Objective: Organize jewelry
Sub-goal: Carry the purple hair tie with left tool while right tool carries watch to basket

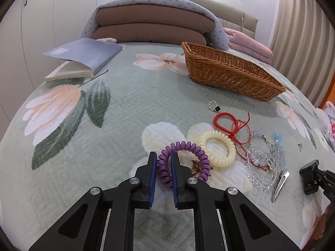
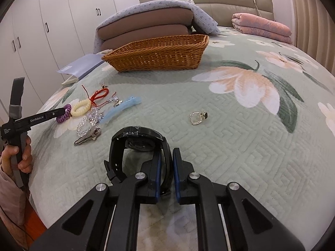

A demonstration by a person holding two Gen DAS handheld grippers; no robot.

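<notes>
On the floral bedspread, my left gripper (image 1: 164,159) is shut on the near side of a purple spiral hair tie (image 1: 188,146). My right gripper (image 2: 166,156) is shut on the strap of a black watch (image 2: 136,138) that rests on the bed. To the right of the purple tie lie a cream spiral tie (image 1: 217,146), a red cord bracelet (image 1: 226,121), a clear bead bracelet (image 1: 259,167), a blue clip (image 1: 279,146) and a metal clip (image 1: 279,185). A ring (image 2: 196,117) lies apart from them. Further back stands the wicker basket (image 1: 226,71), whose inside is hidden.
An open book (image 1: 83,60) lies at the back left. Folded brown and blue bedding (image 1: 150,25) and a pink blanket (image 2: 261,27) sit by the headboard. A plastic bag (image 1: 328,121) is past the bed's right edge. A hand (image 2: 21,156) holds the left gripper's handle.
</notes>
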